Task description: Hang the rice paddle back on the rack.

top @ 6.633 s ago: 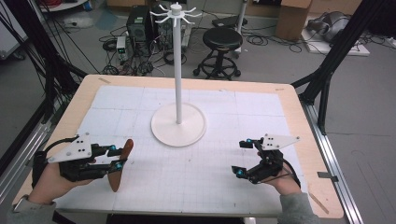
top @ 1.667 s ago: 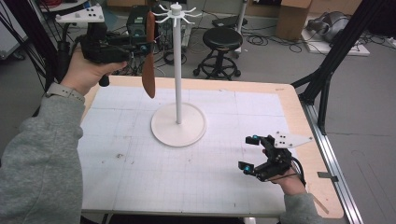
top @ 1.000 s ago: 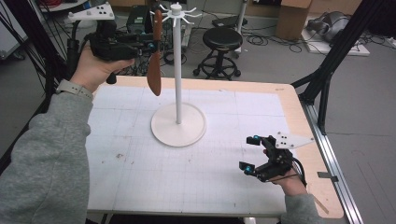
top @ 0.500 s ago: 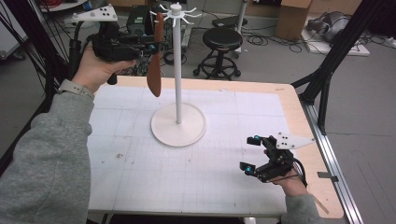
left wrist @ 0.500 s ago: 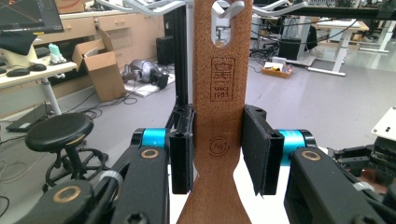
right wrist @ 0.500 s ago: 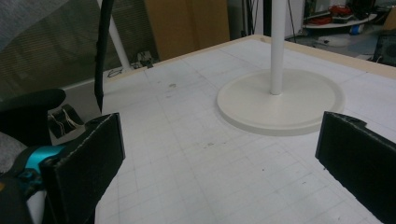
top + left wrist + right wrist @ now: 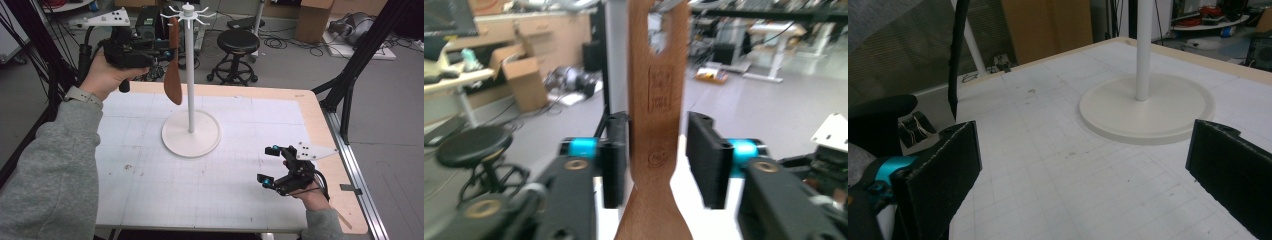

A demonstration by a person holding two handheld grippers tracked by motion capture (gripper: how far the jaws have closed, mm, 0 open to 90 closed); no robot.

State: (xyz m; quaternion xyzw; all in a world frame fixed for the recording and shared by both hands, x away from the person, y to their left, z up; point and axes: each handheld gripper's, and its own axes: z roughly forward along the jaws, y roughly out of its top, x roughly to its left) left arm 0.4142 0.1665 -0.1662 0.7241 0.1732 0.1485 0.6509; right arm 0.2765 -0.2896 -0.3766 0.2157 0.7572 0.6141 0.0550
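A brown wooden spatula hangs blade down beside the white stand's pole, its handle top up at the hooks. My left gripper is raised to it, with the handle between the jaws. In the left gripper view the spatula fills the gap of the left gripper, and a thin slit shows on each side, so the jaws stand slightly open. Low over the table's right front, my right gripper is wide open and holds nothing. The right gripper faces the stand's round base.
The stand's base sits mid-table on the white gridded mat. Behind the table are a black stool, cables and a cardboard box. Black frame struts rise at the right edge.
The left hand lifted the spatula off the table and carried it up to the stand's hooks, where it has stayed for the last second. The right gripper has barely moved.
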